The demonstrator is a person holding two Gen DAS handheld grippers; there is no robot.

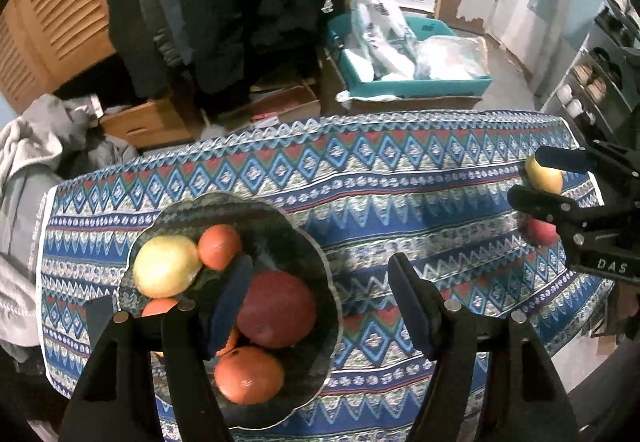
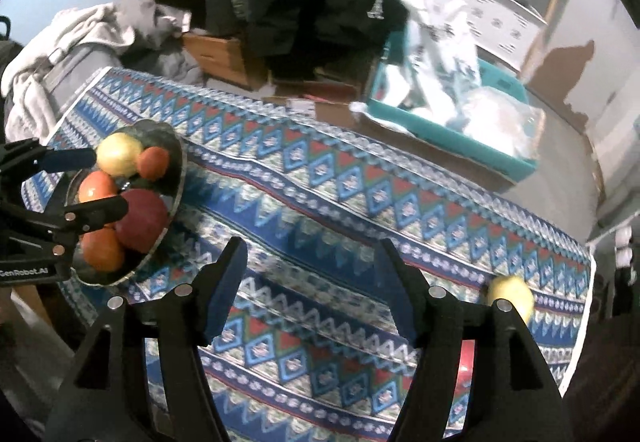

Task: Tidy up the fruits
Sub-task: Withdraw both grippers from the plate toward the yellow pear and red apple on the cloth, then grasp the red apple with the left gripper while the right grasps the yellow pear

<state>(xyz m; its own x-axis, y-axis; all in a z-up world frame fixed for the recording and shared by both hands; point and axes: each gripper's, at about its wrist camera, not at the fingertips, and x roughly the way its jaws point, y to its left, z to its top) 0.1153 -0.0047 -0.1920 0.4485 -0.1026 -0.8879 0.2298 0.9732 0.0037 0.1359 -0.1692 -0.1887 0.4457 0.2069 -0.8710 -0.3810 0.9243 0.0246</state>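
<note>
While the left gripper (image 1: pixel 320 302) hangs with its jaws spread wide over the near right part of the glass bowl (image 1: pixel 320 262), nothing sits between its blue pads. Inside the bowl, which stands on the left part of the patterned tablecloth (image 1: pixel 400 178), lie a yellow apple (image 1: pixel 166 266) at the far left, a small orange fruit (image 1: pixel 219 246) just beside it, a dark red apple (image 1: pixel 276 308) near the middle, a larger orange fruit (image 1: pixel 249 374) at the near side, and another orange one (image 1: pixel 158 307) partly hidden behind the gripper's finger. The right gripper (image 2: pixel 310 290) is also wide apart and holds nothing, poised above bare cloth in the middle of the table. Near the table's right edge a loose yellow fruit (image 2: pixel 512 296) rests on the cloth, just right of that gripper's right finger; in the left wrist view it only lines up between the fingers. A red fruit (image 1: pixel 540 232) lies just nearer than it, largely hidden behind the gripper.
</note>
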